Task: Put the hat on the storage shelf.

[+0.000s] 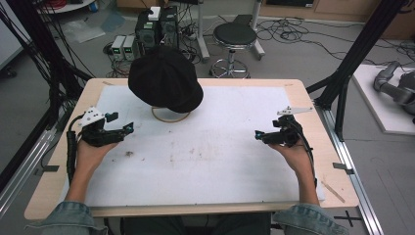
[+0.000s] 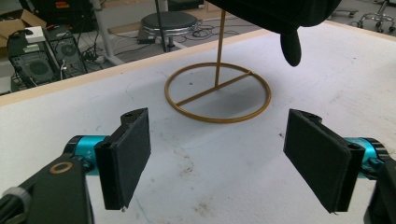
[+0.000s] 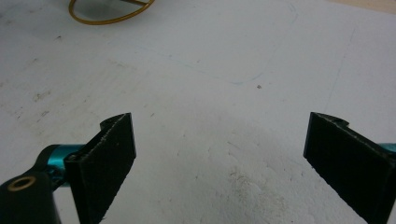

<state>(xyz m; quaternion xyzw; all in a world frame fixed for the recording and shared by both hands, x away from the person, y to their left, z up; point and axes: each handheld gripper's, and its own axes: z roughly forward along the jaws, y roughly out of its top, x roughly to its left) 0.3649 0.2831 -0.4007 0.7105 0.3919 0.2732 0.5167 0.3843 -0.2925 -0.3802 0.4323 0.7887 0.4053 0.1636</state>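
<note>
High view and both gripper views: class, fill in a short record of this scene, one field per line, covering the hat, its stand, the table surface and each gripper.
hat: black cap sits on top of the stand, above the table
stand: thin gold wire stand, ring base flat on the sheet, upright post
surface: white sheet with dark smudges, on a wooden table
left gripper: jaws open, nothing between them, aimed toward the stand
right gripper: jaws open, nothing between them, over bare sheet

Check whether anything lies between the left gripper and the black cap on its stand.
Nothing visible does. Bare white mat lies between the open left gripper and the gold stand that carries the cap.
</note>
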